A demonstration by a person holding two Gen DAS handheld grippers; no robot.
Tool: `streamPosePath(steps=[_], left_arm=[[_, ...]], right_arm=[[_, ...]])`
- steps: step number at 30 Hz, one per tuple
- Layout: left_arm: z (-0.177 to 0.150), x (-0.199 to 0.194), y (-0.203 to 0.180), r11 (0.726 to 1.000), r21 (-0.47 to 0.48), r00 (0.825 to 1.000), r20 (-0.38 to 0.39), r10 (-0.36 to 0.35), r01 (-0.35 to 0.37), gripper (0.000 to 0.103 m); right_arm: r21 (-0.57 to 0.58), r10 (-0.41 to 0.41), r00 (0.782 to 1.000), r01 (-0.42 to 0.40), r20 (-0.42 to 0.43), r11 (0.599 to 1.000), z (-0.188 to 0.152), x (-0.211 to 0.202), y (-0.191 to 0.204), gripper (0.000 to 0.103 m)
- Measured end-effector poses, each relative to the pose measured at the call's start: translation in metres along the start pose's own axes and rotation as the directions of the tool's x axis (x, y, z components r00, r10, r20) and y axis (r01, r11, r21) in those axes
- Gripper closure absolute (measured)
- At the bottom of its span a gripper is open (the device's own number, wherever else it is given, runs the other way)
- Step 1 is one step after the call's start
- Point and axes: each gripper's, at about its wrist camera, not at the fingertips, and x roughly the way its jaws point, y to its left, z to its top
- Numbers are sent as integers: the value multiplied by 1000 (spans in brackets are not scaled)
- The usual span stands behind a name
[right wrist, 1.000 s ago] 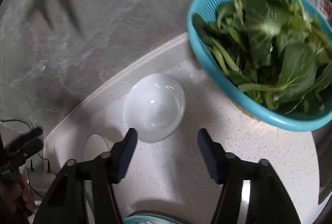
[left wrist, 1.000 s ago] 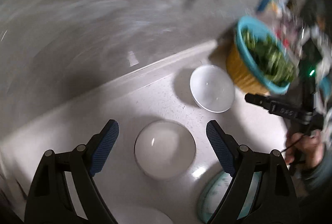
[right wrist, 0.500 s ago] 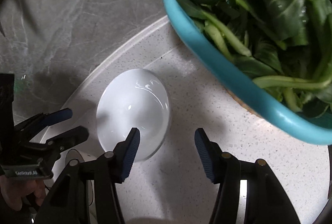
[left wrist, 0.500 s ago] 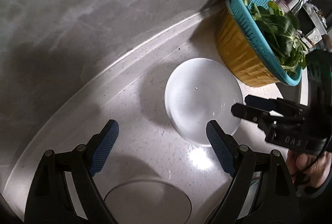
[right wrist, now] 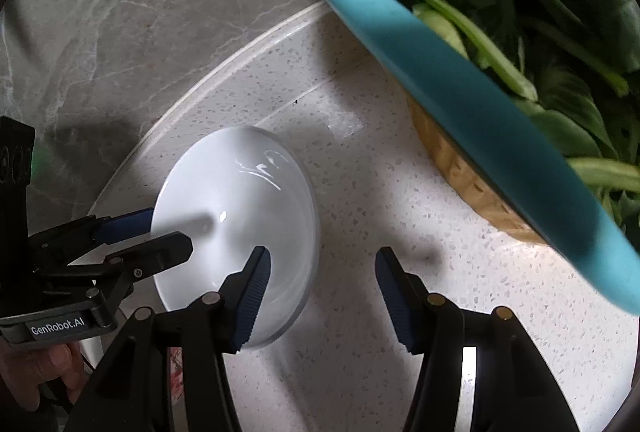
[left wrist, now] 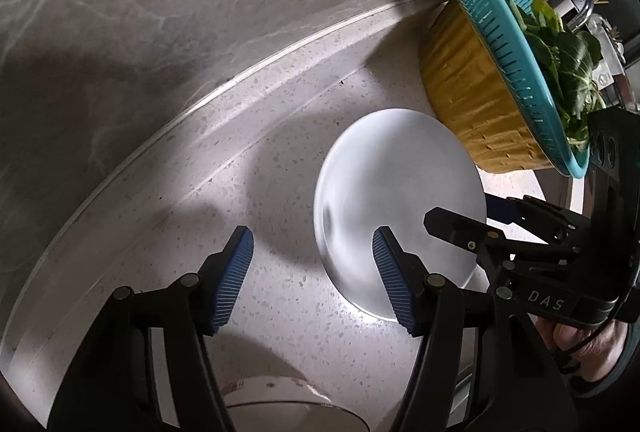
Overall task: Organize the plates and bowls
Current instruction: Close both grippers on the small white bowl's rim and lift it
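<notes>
Speckled counter (left wrist: 280,296) — left hand-held gripper (left wrist: 310,280) closing astride bowl rim (left wrist: 332,264)

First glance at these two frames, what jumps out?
The white bowl in the middle of the speckled counter, with both tongs converging on its rim: the left tongs are closing with the rim between their fingers, and the right tongs straddle the opposite edge. Next, the bright turquoise colander heaped with leafy greens, sitting in a yellow basket to the right of the bowl, against the grey marble wall.
</notes>
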Motion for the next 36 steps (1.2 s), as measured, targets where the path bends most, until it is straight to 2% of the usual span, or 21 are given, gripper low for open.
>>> streamPosePath(steps=[1,2,3,4,5,7,9,11,12,13,15,24,30,36], left_arm=[[1,3,-1,1000,-1,1000,-3,-6,6,43],[2,5,-1,1000,0,1000,-6,-10,10,50],[3,8,-3,1000,2,1000,-14,-13,13,63],[3,11,-3,1000,1,1000,-24,-15,15,69],[3,12,-4,1000,2,999,-29,-13,13,74],[4,16,-5,1000,4,999,-34,-8,8,77],[5,18,-5,1000,-4,999,-34,-9,9,84],[6,18,-6,1000,-8,999,-32,-9,9,92],[6,19,-7,1000,-10,999,-33,-14,14,95],[6,19,-9,1000,-8,999,-37,-12,12,95],[6,21,-10,1000,-12,999,-46,8,-8,95],[3,13,-13,999,-42,1000,-31,-4,3,96],[-1,-7,-17,998,-64,1000,-13,-5,4,96],[-20,-41,-18,995,-99,1000,10,4,-3,96]], right_arm=[[1,0,1000,0,-1,1000,0,1,0,44],[-1,-1,1000,1,-4,1000,1,4,0,44],[-1,-3,1000,3,-7,1000,2,6,0,44],[1,-4,1000,4,-12,1000,2,7,0,44],[5,-2,1000,2,-15,1000,3,9,0,46],[3,0,1000,0,-19,1000,3,12,1,49],[2,9,1000,-9,-28,1000,4,14,3,56],[-12,20,999,-20,-39,1000,3,22,0,78],[-23,32,999,-33,-41,999,3,24,3,81],[-38,32,999,-33,-34,999,2,27,6,86],[-53,16,1000,-17,-24,998,2,27,10,86],[-53,46,998,-48,-40,997,3,24,-2,87],[-73,67,997,-69,-22,995,9,6,3,87],[-110,110,994,-111,-19,988,11,-17,11,87]])
